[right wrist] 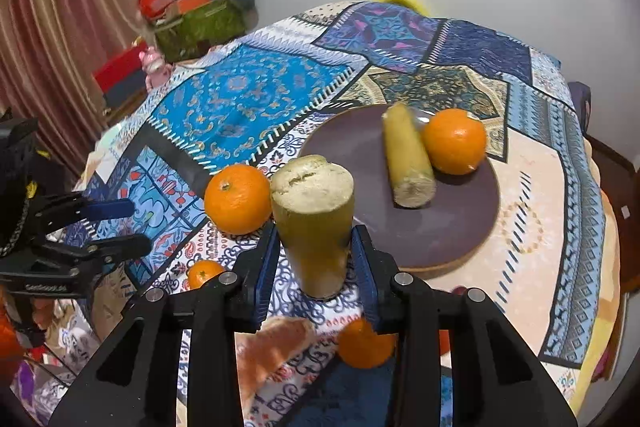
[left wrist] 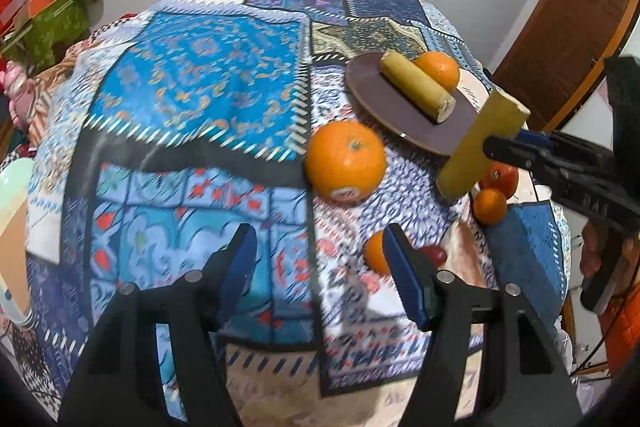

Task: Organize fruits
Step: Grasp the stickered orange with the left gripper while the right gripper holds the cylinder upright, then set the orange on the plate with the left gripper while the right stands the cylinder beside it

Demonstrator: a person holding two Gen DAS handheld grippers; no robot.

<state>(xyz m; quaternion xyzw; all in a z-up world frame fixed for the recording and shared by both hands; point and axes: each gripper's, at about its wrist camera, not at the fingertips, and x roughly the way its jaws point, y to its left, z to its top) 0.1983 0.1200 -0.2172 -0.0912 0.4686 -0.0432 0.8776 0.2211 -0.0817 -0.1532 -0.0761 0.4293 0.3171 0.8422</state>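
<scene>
My right gripper point(right wrist: 316, 251) is shut on a yellow-green sugarcane piece point(right wrist: 314, 219) and holds it above the patterned tablecloth, just left of the dark brown plate point(right wrist: 460, 227). The same piece point(left wrist: 480, 143) shows in the left wrist view near the plate's edge point(left wrist: 368, 95). On the plate lie a second sugarcane piece point(right wrist: 406, 159) and an orange point(right wrist: 454, 141). A big orange point(left wrist: 346, 161) sits on the cloth ahead of my left gripper point(left wrist: 318, 259), which is open and empty. Small oranges point(left wrist: 490, 205) and a red fruit point(left wrist: 502, 177) lie at the right.
A small orange point(left wrist: 374, 253) and a dark red fruit point(left wrist: 434, 253) lie by my left gripper's right finger. A green box of clutter point(right wrist: 200, 27) stands beyond the table's far left. A wooden door point(left wrist: 560, 39) is at the right. A pale bowl point(left wrist: 12, 183) is at the left edge.
</scene>
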